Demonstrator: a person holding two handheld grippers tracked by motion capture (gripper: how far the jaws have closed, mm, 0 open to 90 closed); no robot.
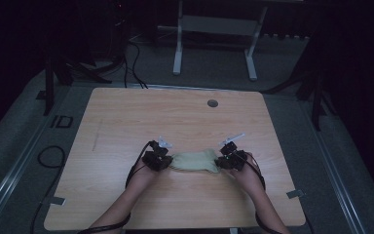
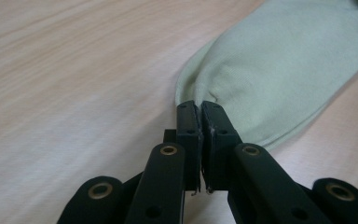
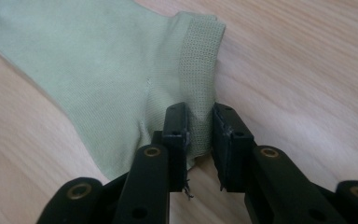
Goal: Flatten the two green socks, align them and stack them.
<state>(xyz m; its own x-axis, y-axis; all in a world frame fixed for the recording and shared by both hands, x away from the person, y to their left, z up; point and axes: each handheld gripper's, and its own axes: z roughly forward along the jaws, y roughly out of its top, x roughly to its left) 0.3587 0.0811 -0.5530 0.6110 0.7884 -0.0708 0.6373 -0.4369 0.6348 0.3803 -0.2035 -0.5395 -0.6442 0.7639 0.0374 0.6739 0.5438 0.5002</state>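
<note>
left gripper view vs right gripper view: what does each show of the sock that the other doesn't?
Left gripper view alone: the smooth, rounded plain-knit end of the pale green sock, pinched between the left gripper jaws, which stand nearly together.

Right gripper view alone: the ribbed cuff band at the sock's other end, with the right gripper jaws on either side of the band, a wider gap between them.

Both: the same sock lying flat on the wooden table, and black jaws rising from the bottom.
</note>
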